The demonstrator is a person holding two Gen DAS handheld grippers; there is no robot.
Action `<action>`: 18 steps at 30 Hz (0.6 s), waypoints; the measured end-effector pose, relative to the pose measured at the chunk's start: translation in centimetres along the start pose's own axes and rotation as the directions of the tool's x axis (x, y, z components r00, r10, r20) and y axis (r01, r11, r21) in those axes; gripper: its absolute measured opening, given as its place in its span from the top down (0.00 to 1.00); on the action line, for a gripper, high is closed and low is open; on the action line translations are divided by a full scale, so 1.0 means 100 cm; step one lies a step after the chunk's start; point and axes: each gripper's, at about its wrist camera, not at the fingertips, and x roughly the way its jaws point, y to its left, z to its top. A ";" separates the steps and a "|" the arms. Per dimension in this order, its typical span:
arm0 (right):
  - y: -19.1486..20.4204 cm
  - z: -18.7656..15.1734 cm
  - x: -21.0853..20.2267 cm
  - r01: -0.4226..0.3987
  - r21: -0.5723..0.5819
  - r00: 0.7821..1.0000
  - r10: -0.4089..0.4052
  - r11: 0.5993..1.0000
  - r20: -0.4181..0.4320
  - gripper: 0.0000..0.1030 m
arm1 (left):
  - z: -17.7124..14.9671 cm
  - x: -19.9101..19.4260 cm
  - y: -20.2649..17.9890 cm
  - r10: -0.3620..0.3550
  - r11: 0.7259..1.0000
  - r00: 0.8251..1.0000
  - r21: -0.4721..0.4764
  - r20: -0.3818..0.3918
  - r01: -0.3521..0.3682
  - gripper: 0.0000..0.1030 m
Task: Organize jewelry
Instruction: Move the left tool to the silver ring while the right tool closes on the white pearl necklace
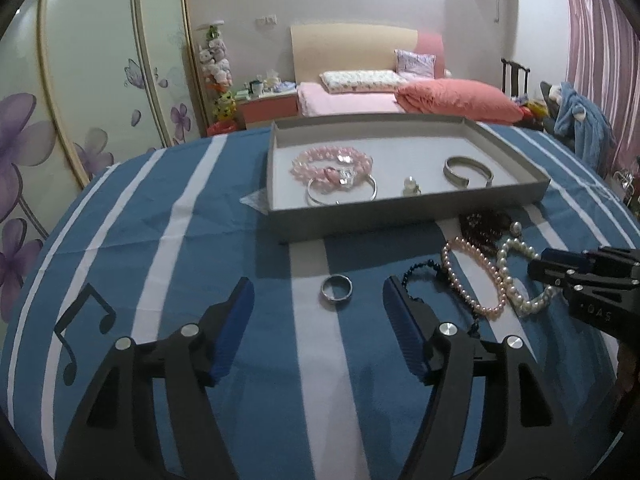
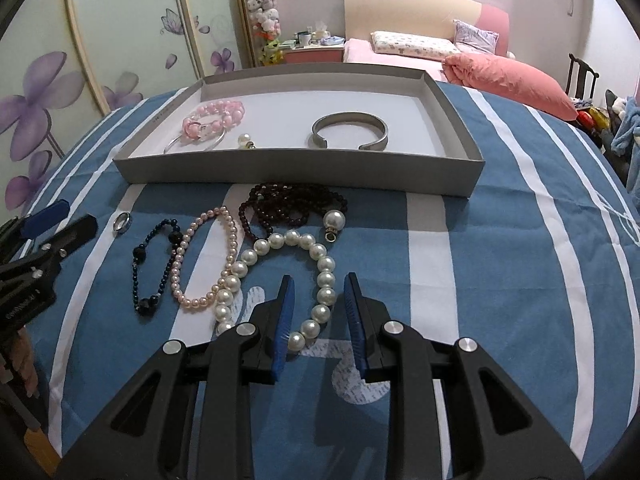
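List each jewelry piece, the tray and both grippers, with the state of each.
Tray: lidless, partly filled.
Pink bead bracelet: in tray.
Thin silver bangle: in tray.
Silver cuff: in tray.
Silver ring: on cloth.
Dark blue bracelet: on cloth.
Pink pearl strand: on cloth.
Dark red beads: on cloth.
White pearl bracelet: on cloth, between right fingers.
Left gripper: open.
Right gripper: open.

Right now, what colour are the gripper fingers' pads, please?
Blue pads, clearest in the right wrist view.
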 end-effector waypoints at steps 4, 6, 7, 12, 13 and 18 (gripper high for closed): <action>0.000 0.001 0.000 0.006 -0.004 1.000 -0.006 1.000 0.006 0.74 | 0.002 0.014 -0.001 0.012 1.000 0.999 -0.010 -0.049 -0.012 0.36; 0.000 0.000 0.000 0.009 -0.005 1.000 -0.009 1.000 0.010 0.74 | 0.005 0.022 0.000 0.008 1.000 0.997 -0.024 -0.077 -0.009 0.37; 0.000 0.000 0.000 0.009 -0.006 1.000 -0.009 1.000 0.010 0.74 | 0.005 0.025 0.001 0.009 0.999 0.996 -0.031 -0.089 -0.012 0.38; -0.001 0.000 0.000 0.009 -0.006 1.000 -0.009 1.000 0.010 0.74 | 0.004 0.038 0.003 0.003 0.999 0.989 -0.046 -0.147 -0.010 0.51; -0.001 0.000 0.000 0.009 -0.006 1.000 -0.009 1.000 0.010 0.74 | 0.004 0.038 0.004 -0.003 0.999 0.989 -0.054 -0.149 -0.005 0.52; -0.001 0.000 0.000 0.009 -0.006 1.000 -0.009 1.000 0.010 0.74 | 0.006 0.039 0.005 -0.001 0.998 0.989 -0.068 -0.150 -0.010 0.54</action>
